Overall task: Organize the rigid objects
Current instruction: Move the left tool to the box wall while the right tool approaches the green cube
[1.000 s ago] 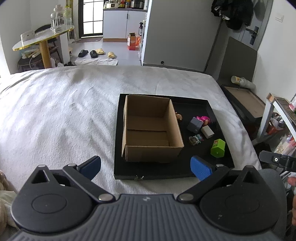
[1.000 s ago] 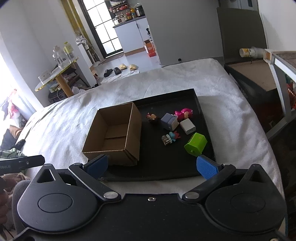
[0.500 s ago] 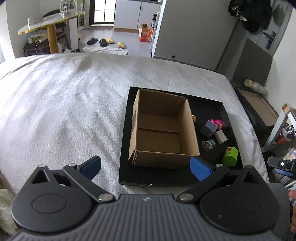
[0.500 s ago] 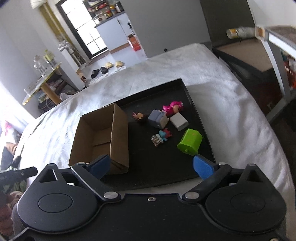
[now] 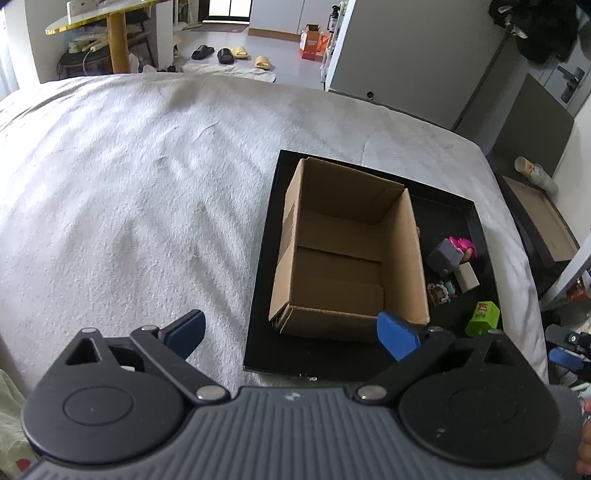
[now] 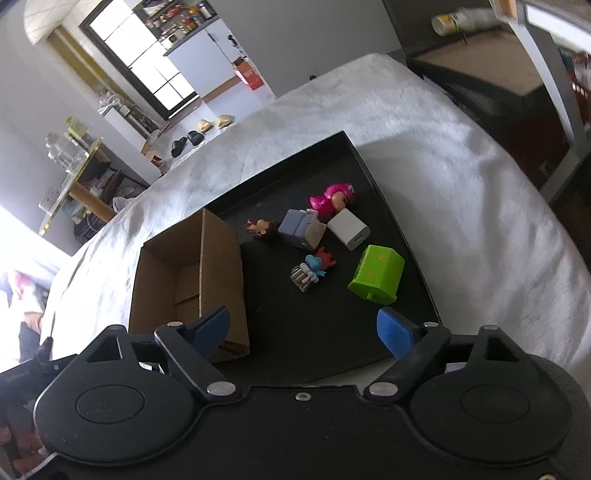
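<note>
An open cardboard box stands on the left half of a black tray on a white bedspread. Beside it on the tray lie a green block, a white cube, a grey-purple block, a pink figure, a small brown figure and a blue-red figure. My left gripper is open and empty, above the tray's near edge. My right gripper is open and empty, short of the toys.
The bed falls away on the right to a dark floor with a flat brown board. A metal shelf leg stands at the right. A yellow table and slippers lie beyond the bed.
Both grippers have moved closer over the bed toward the tray. The left view shifted left so the box sits further right; the right view tilted and neared the toys. Both stay open.
</note>
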